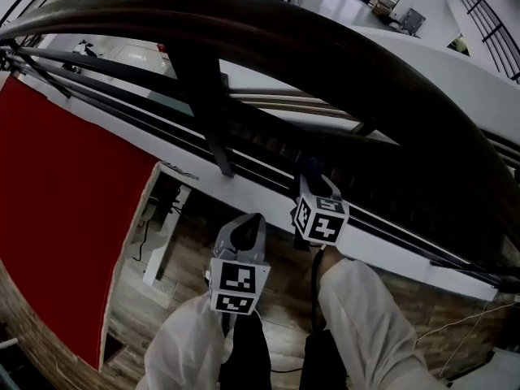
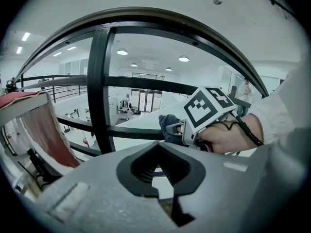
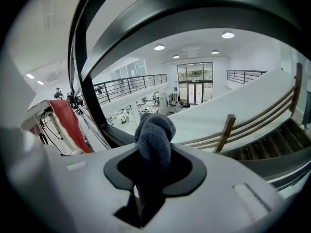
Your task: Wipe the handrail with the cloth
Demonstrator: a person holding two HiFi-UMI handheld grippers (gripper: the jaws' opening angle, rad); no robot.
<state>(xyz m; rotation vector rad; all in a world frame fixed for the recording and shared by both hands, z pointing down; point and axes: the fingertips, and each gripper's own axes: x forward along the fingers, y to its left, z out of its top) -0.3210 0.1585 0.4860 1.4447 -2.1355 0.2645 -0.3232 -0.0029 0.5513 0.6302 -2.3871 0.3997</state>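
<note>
My right claw [image 3: 153, 178] is clenched on the dark grey cloth [image 3: 155, 132], which bunches up out of its jaws. The cloth sits below the broad dark handrail [image 1: 325, 55], up against the thin lower bars [image 2: 141, 132]. I cannot tell whether it touches them. My left claw [image 2: 158, 171] is closed on nothing and hangs lower, just beside the right one.

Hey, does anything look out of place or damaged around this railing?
Nothing looks damaged, spilled or askew. The only oddity: the cloth is bunched into a wad in the right gripper, level with a lower rail rather than up at the handrail. The left gripper is shut and empty.
</note>
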